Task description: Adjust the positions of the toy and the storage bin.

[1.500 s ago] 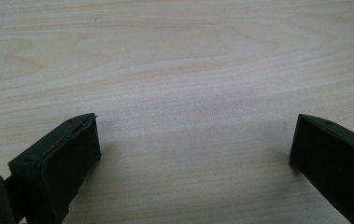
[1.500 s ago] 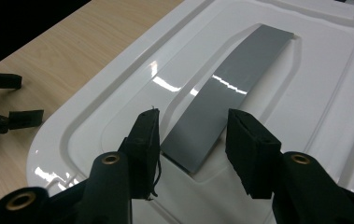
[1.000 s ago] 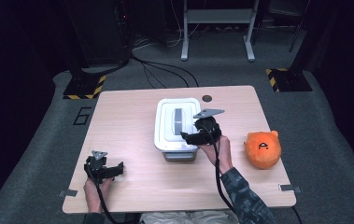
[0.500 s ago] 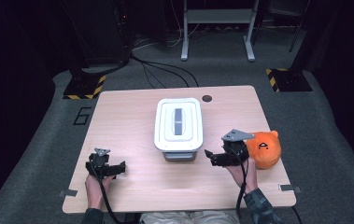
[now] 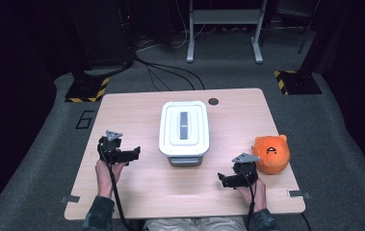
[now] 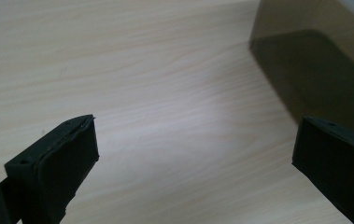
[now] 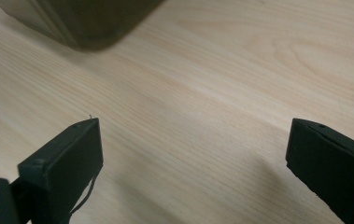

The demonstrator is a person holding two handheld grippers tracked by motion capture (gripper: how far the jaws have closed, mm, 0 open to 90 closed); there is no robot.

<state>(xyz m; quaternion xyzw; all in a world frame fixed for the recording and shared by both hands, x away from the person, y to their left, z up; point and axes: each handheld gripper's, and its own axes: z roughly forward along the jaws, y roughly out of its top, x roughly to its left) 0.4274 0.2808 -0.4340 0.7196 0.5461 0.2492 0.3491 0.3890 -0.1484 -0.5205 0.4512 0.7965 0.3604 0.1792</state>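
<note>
High view shows the orange toy [image 5: 270,153] right of the box [image 5: 184,126]; both grippers, left [image 5: 134,154] and right [image 5: 222,180], gape empty over bare table [image 5: 136,108], the right's jaws just opened.

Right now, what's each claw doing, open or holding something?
Left claw: open, nothing between its jaws.
Right claw: open and empty, jaws have just been opening.

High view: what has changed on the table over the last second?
The right gripper left the lid of the white box and came back to the near table edge beside the orange plush toy, jaws just opening, nothing between them. The left gripper moved forward towards the box, open and empty. Box and toy stayed put.
</note>
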